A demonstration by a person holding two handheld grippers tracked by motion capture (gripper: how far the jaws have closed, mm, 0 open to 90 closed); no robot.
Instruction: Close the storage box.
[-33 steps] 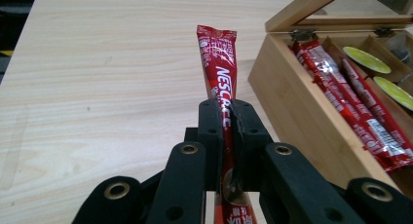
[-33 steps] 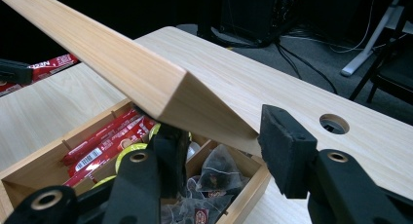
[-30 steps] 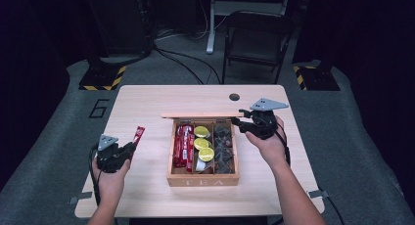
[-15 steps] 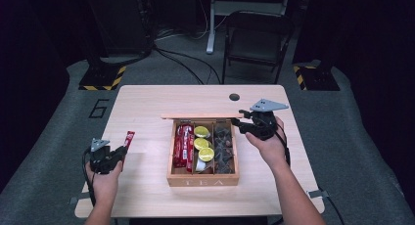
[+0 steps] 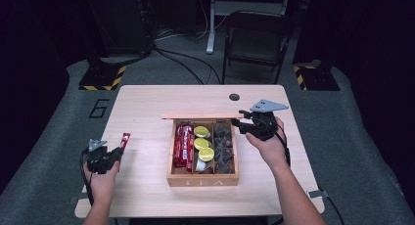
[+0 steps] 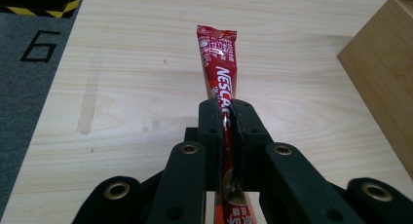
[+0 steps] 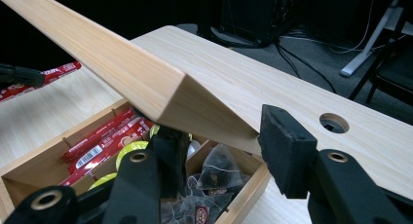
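Observation:
My left gripper (image 5: 116, 154) hangs low over the table's near left part, shut on a red Nescafe stick sachet (image 5: 125, 141). In the left gripper view the sachet (image 6: 217, 58) sticks out forward from between the closed pads of the left gripper (image 6: 226, 112). A wooden tea box (image 5: 203, 181) sits mid-table. It holds red sachets (image 5: 183, 144), yellow pods (image 5: 203, 143) and dark tea bags (image 5: 224, 144). My right gripper (image 5: 240, 123) holds the raised lid (image 5: 200, 116) at its right end. The lid's corner (image 7: 195, 107) is clamped between the jaws of the right gripper (image 7: 224, 141).
A round cable hole (image 5: 234, 97) lies in the table behind the right hand. A folding chair (image 5: 257, 34) stands beyond the far edge. The box's side wall (image 6: 384, 73) is to the right of the left gripper, and bare tabletop lies between them.
My left hand has moved left and nearer the table's front edge, sinking a little, with the sachet still in its jaws. The right hand and the lid have stayed put.

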